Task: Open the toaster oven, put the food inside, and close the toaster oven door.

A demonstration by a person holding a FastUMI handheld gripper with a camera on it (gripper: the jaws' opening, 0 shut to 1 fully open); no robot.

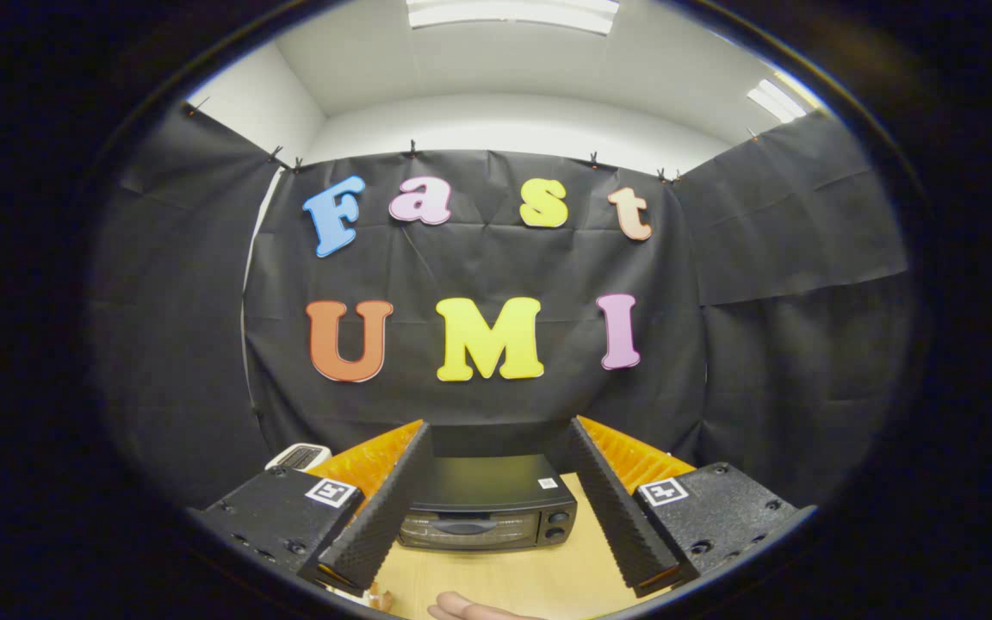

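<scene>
Gripper view showed me the fingers (pixel 496 508) spread wide with nothing between them, held well above the table (pixel 548 581). Beyond the tips, framed in the gap, sat the oven (pixel 486 508), its door (pixel 472 530) shut and facing me, the handle (pixel 466 524) a dark bar across the upper part of the glass. Two knobs (pixel 558 525) sat at the right end of the front. A small white device (pixel 298 456) lay off beside the oven's left rear corner, partly hidden by the left finger. A hand (pixel 470 610) rested on the table close under me. What looked like a bit of food (pixel 380 597) lay just beside the left fingertip, too cut off for me to say what it was.

I judged the oven a stiff, fairly heavy box that would stay put. The door should swing down on a bottom hinge, so the handle's middle was the place to grip. Its glass and smooth bar could be slippery, so I wanted a square, firm pinch.
</scene>
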